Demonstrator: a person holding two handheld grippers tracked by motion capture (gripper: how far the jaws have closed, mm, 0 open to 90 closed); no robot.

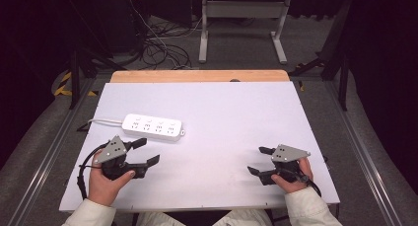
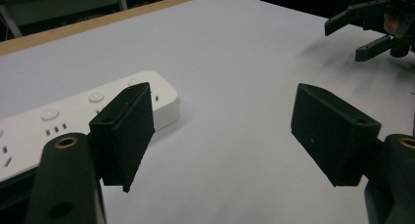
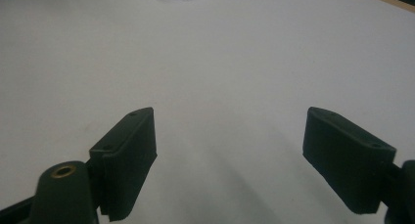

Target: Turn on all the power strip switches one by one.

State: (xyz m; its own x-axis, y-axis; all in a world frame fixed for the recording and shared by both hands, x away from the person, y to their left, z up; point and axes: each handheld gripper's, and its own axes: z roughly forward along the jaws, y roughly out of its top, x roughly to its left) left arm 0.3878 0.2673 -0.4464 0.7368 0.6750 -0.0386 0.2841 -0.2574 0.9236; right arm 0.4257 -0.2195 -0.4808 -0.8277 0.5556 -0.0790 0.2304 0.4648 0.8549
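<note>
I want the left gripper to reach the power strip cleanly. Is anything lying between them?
Nothing visible does. The left gripper, jaws open, sits just near of the white power strip, with only bare white table between them.

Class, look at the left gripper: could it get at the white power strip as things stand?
Probably yes. The left gripper is open, close beside the power strip, and nothing lies between them on the table.

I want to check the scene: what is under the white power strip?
The power strip lies flat on the white table surface. Whatever is directly beneath it is covered. Its white cable leaves the left end.
</note>
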